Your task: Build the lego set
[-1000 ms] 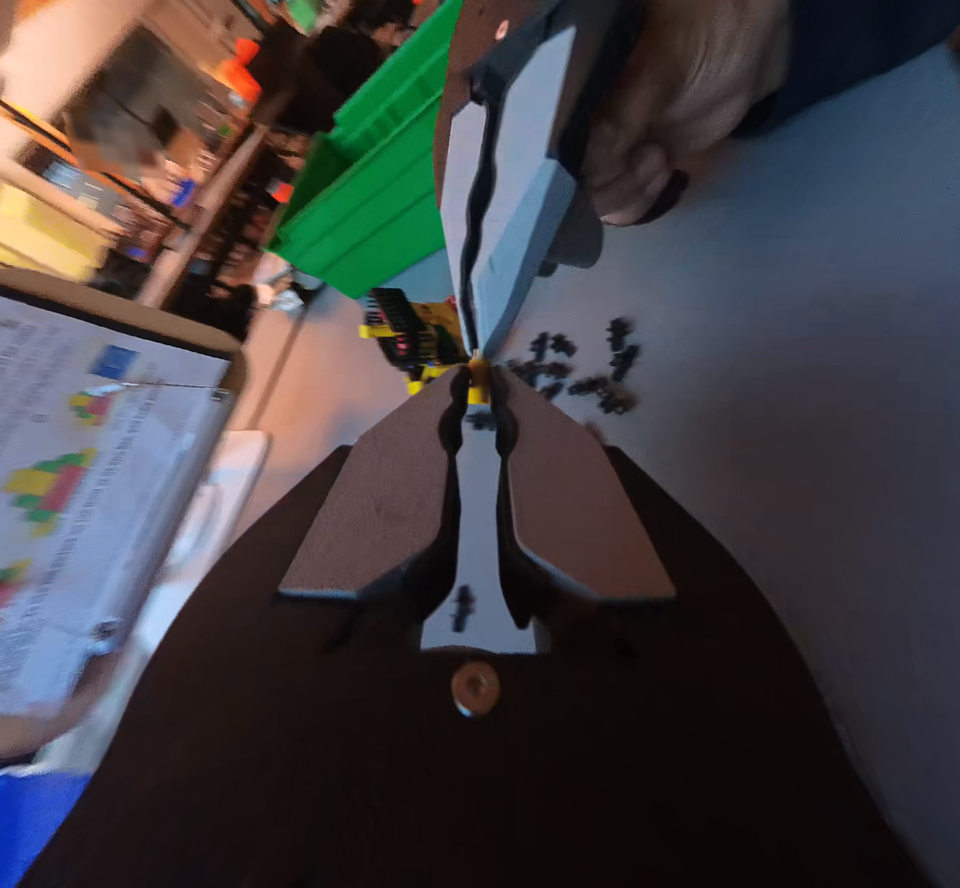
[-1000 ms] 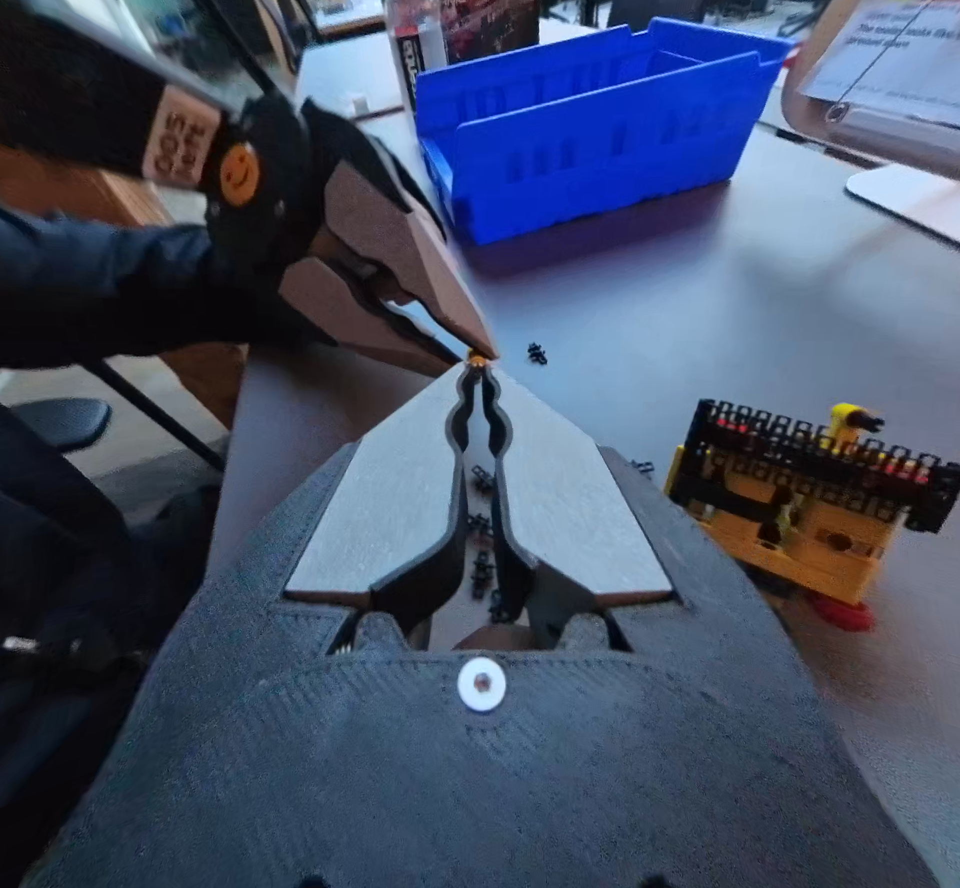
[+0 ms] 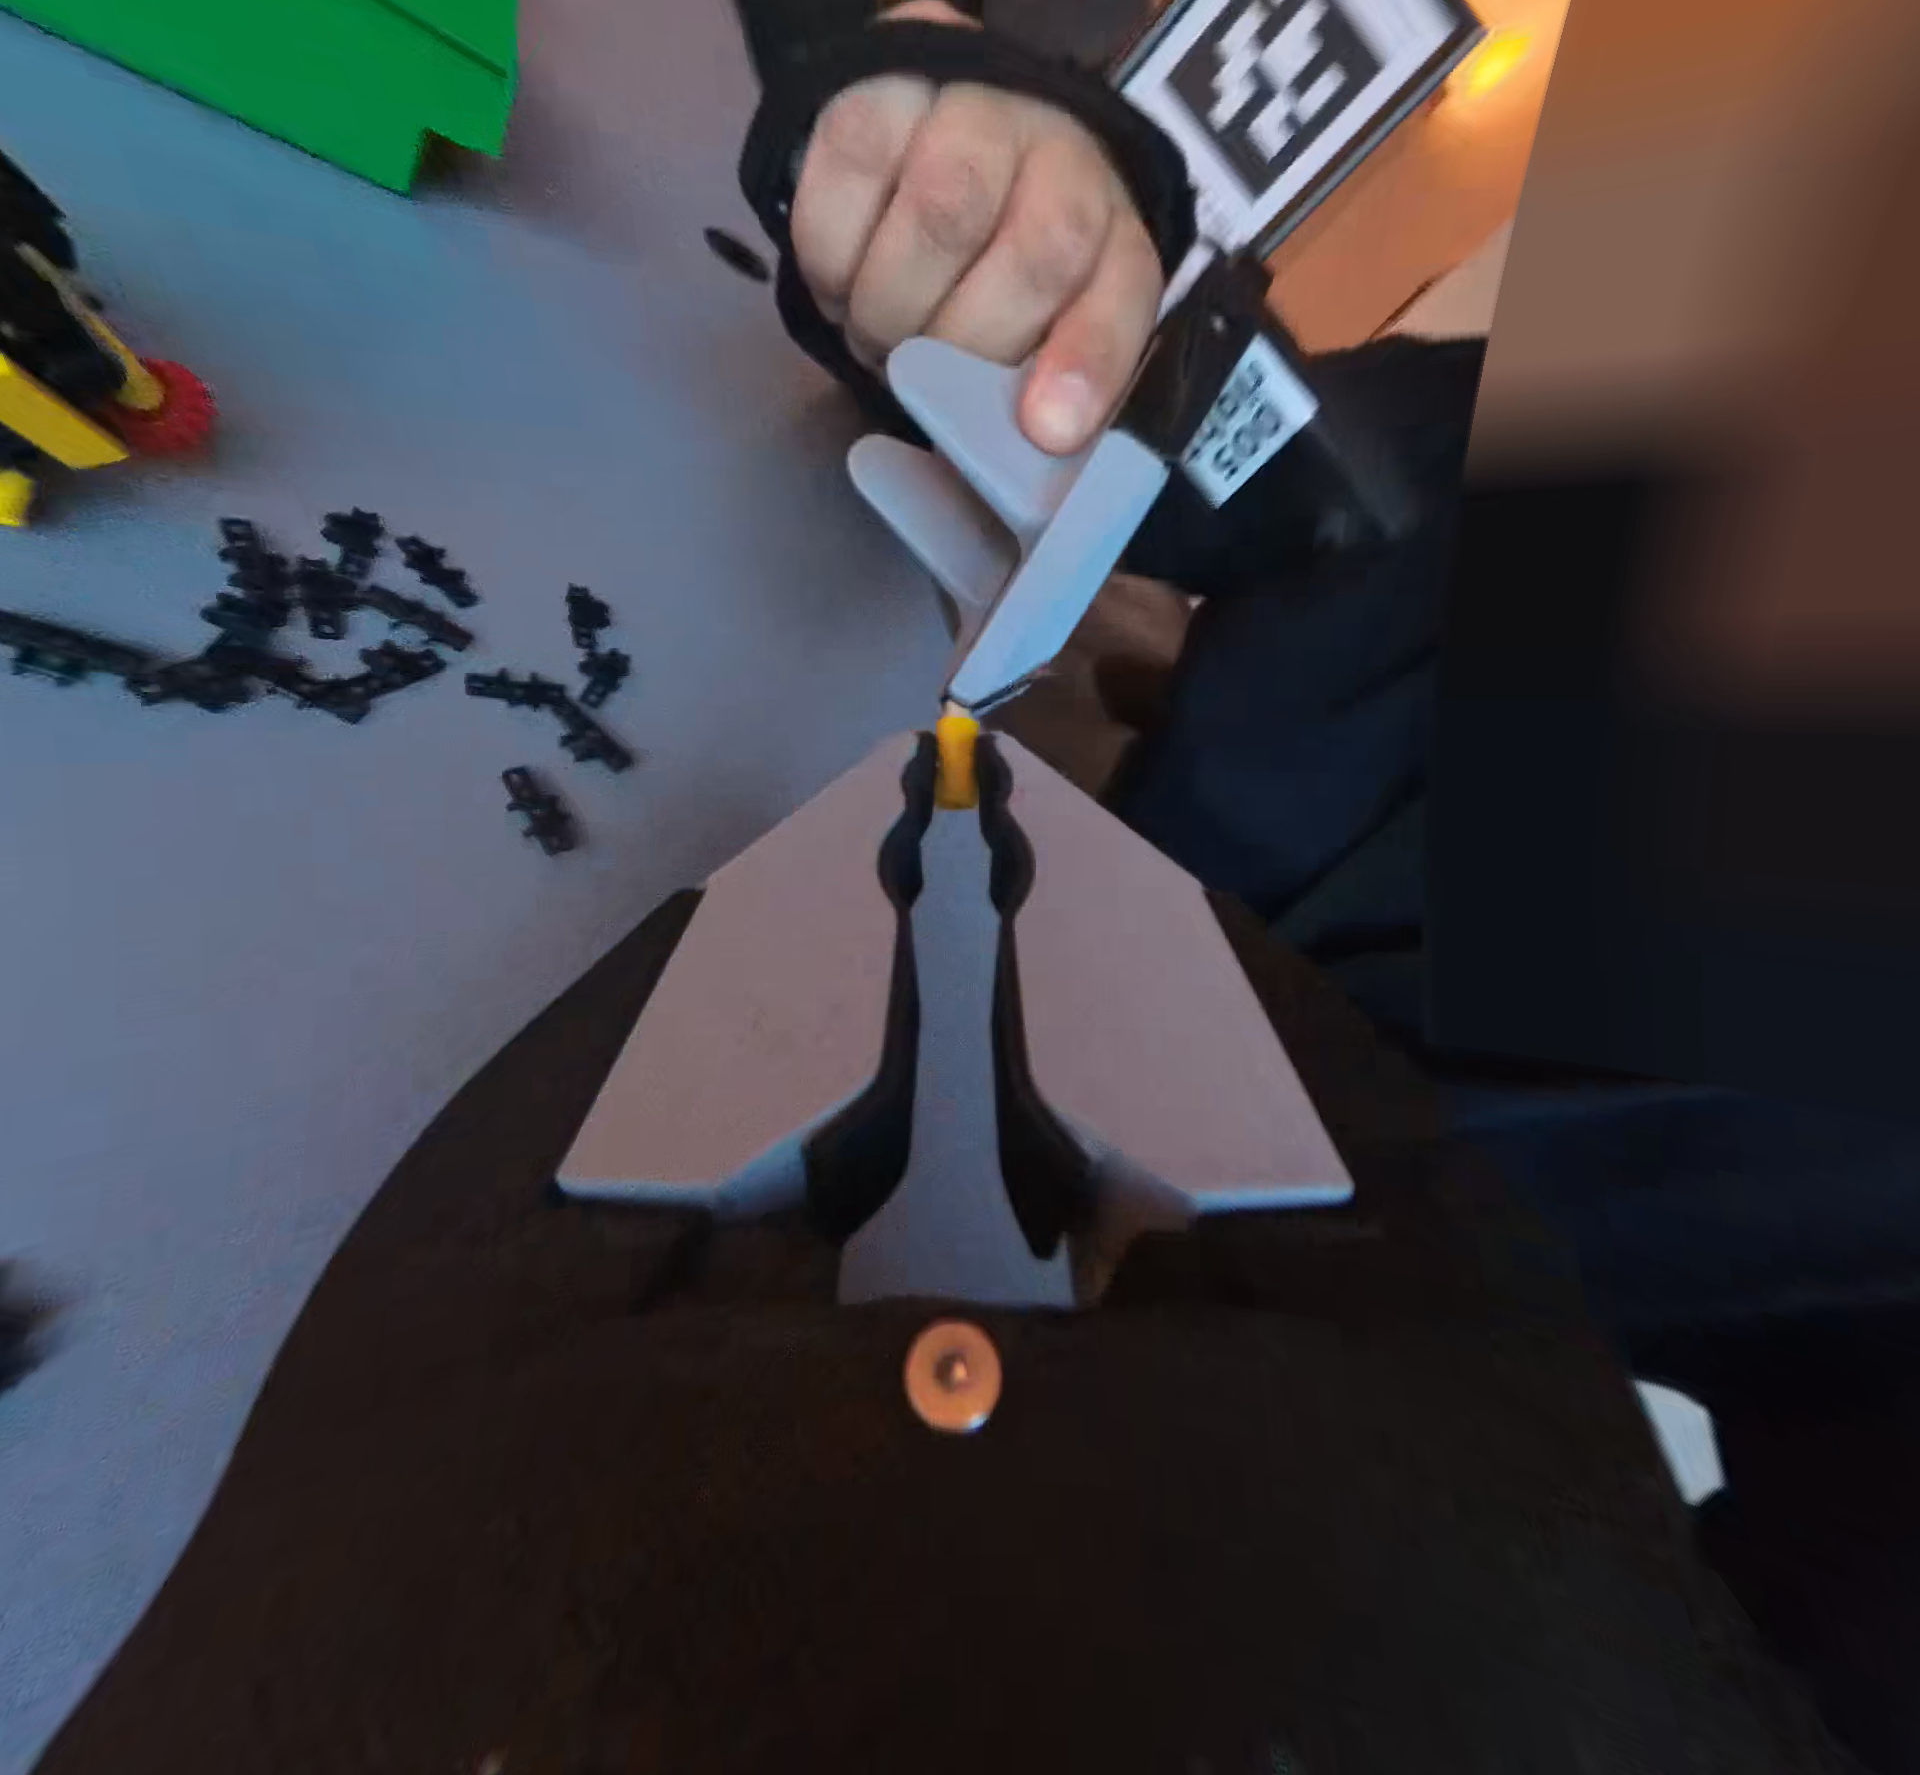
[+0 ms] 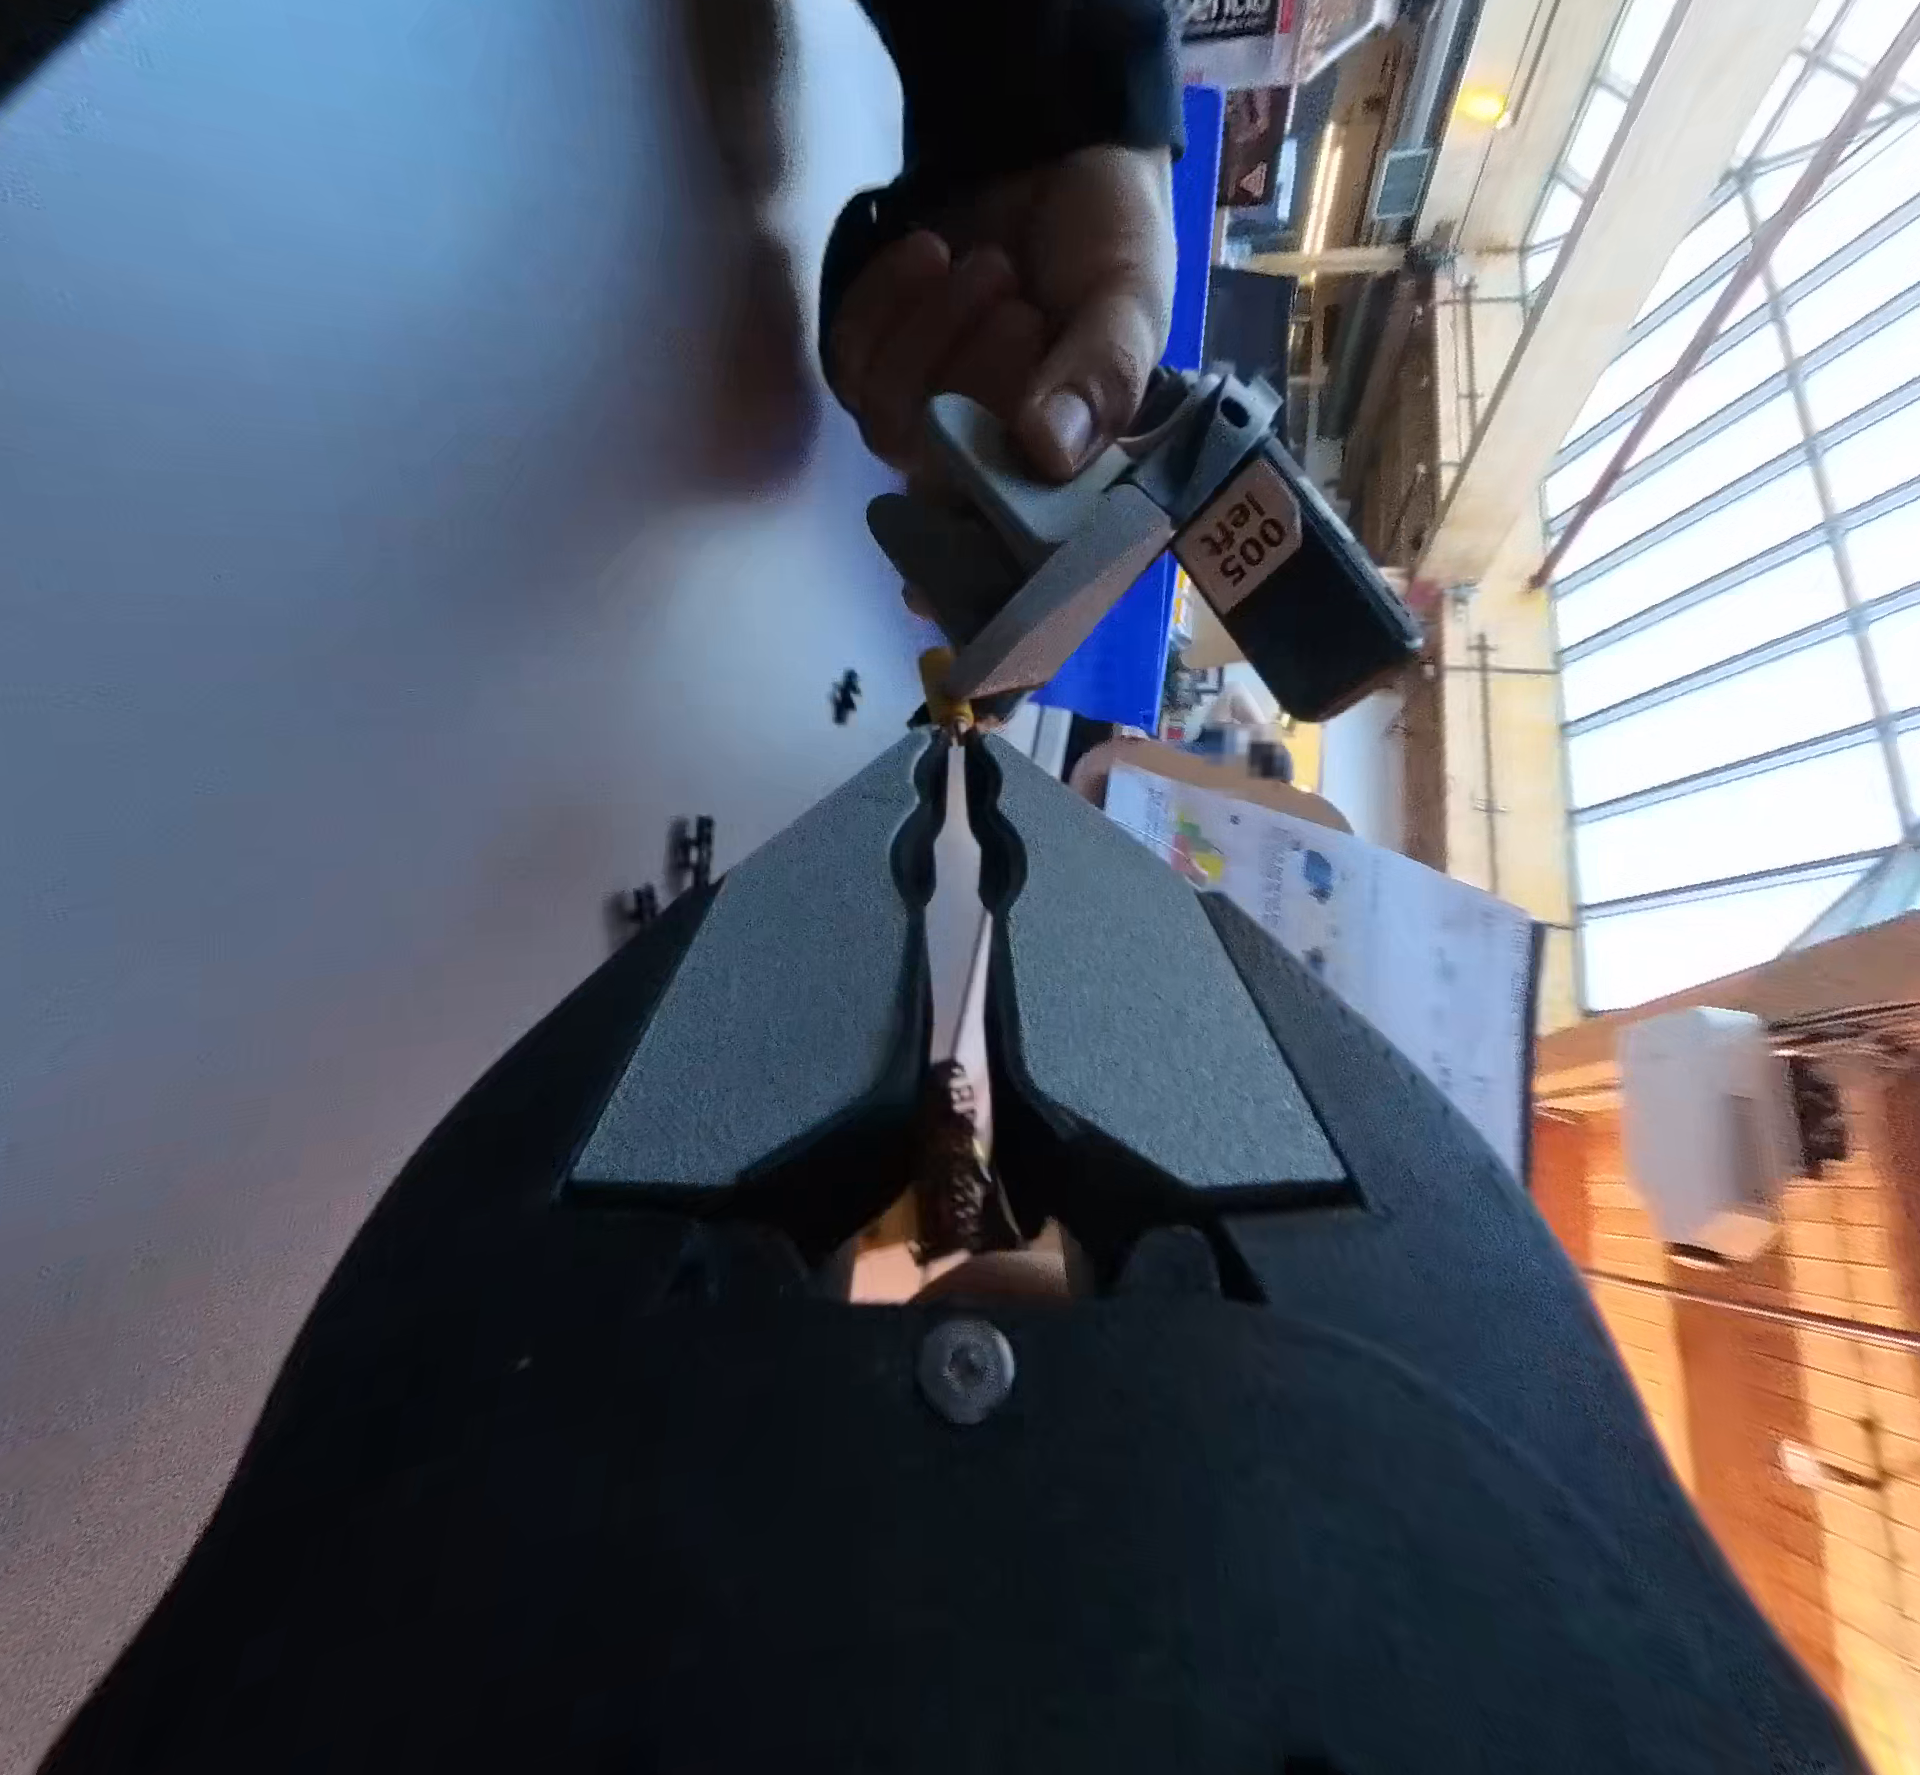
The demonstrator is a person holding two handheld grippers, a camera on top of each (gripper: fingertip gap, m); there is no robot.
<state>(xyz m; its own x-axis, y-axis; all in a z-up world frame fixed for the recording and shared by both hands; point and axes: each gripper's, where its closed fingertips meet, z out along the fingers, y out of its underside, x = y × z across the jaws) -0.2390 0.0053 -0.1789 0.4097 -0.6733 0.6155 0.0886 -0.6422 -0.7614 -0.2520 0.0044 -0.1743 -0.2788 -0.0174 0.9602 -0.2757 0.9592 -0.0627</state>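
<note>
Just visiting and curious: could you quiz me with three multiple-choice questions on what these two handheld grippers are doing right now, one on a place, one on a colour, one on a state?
1. Where do the loose black chain links lie?
A. in the green bin
B. on the table
C. in a hand

2. What colour is the small piece between the tips?
A. yellow
B. blue
C. white

3. How is the left gripper?
A. wide open
B. lying on the table
C. shut on the piece

Answers: B, they are scattered on the grey table; A, it shows yellow in both views; C, its tips pinch it.
</note>
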